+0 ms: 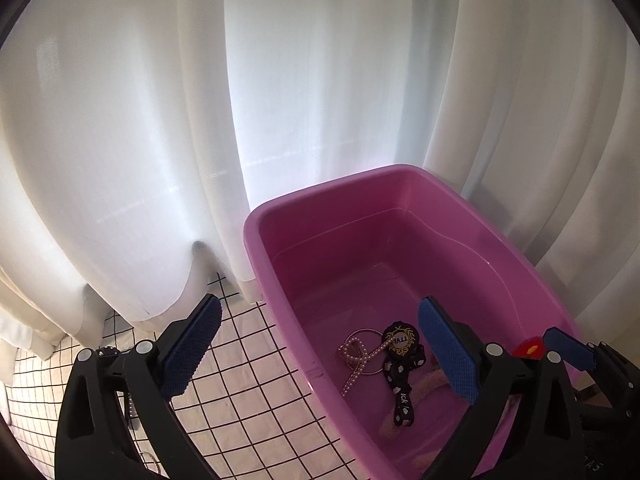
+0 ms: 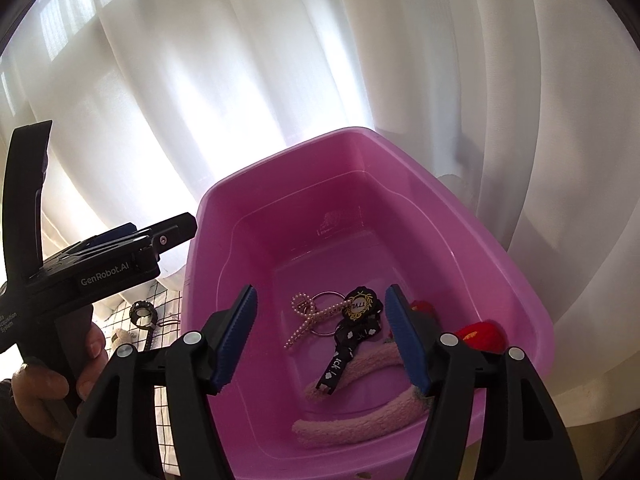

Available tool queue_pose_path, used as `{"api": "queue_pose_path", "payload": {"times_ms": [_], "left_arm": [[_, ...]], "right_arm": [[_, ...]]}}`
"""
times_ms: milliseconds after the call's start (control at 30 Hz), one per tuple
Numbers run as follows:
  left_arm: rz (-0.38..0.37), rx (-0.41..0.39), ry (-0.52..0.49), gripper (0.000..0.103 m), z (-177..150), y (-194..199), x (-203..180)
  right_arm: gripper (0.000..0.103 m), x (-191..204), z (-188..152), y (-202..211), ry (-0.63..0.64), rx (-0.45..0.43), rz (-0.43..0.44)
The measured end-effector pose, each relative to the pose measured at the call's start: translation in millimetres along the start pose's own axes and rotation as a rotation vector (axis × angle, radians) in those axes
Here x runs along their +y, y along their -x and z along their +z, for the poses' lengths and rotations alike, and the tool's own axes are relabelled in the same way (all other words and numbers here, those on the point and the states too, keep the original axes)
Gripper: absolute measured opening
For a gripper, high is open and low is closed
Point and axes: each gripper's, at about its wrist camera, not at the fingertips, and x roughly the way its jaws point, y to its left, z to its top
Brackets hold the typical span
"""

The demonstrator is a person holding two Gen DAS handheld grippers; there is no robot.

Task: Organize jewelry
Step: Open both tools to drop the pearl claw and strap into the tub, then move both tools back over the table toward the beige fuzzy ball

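Observation:
A pink plastic bin (image 1: 256, 240) (image 2: 500, 248) stands on the checked cloth. Inside lie a pearl chain on a metal ring (image 1: 360, 350) (image 2: 310, 312), a black keychain with a round badge and strap (image 1: 400, 364) (image 2: 352, 320), a pink fuzzy band (image 2: 360, 424) and a red item (image 2: 480, 334). My left gripper (image 1: 320, 344) is open and empty, straddling the bin's left wall. My right gripper (image 2: 322, 334) is open and empty above the bin's near end; it also shows in the left wrist view (image 1: 568, 348).
White curtains (image 1: 160, 120) hang right behind the bin. The checked cloth (image 1: 248, 380) extends to the left. A small black ring item and strap (image 2: 141, 314) lie on the cloth left of the bin, with beads (image 1: 130, 404) near my left gripper's base.

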Motion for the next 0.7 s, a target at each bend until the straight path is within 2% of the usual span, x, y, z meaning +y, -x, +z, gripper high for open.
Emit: {"api": "queue_pose_path", "payload": {"times_ms": [200,367,567,700], "left_arm": [[0.006,-0.020,0.052,0.097,-13,28,34],[0.034,-0.030,0.101,0.097,-37,48,70],[0.047,0.005,0.176,0.097,-76,63,122],[0.093,0.036,0.230,0.097,-105,71,163]], "right_arm": [[0.063,36,-11,1,0.042,0.020,0.029],[0.064,74,-20,-1,0.101,0.023,0.076],[0.064,122,-28,-10,0.164,0.045,0.134],[0.064,152,-33,-19,0.201,0.062,0.164]]}}
